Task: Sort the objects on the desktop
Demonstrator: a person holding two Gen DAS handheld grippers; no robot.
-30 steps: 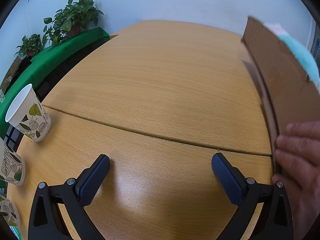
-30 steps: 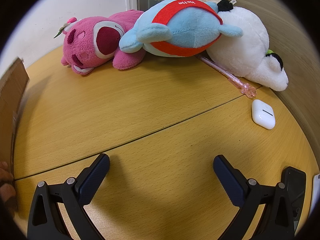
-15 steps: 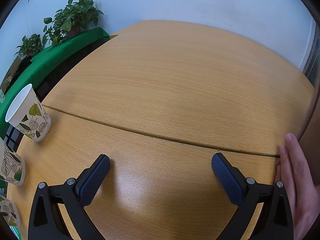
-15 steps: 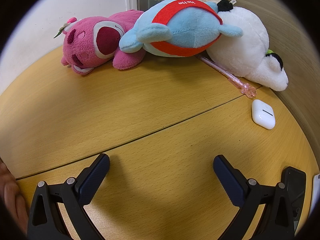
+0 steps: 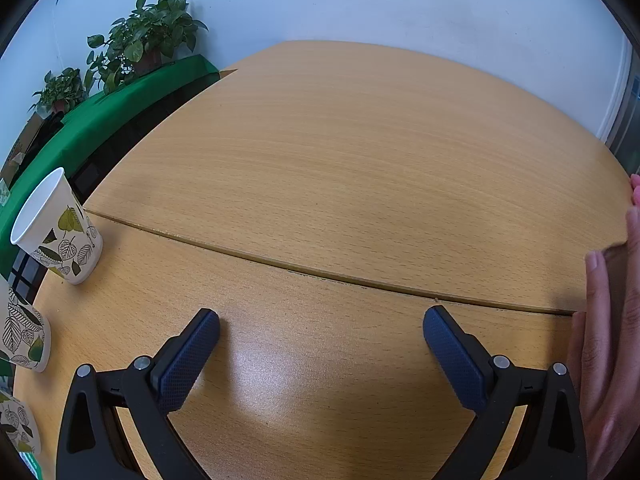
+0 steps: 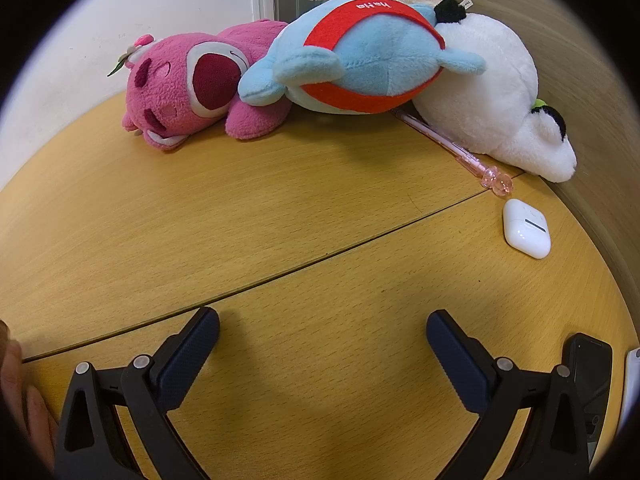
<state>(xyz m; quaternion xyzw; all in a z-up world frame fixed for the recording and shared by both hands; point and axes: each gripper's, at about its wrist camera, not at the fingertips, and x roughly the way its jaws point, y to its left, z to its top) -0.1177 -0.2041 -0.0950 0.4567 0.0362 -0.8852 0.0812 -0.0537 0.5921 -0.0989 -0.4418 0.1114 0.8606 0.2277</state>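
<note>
My left camera sits low behind my left claw (image 5: pixel 321 344), looking forward along its fingers across the wooden surface (image 5: pixel 360 168) toward a pale wall, with leaf-print paper cups (image 5: pixel 56 228) at its left edge and potted plants (image 5: pixel 148 40) beyond. My right camera sits just as low behind my right claw (image 6: pixel 323 344), facing the far corner where plush toys (image 6: pixel 360 56) lie. Both views share the same surface, the seam (image 5: pixel 360 278) running across it, and a bare hand (image 5: pixel 612 340) at the left view's right edge and the right view's left edge.
</note>
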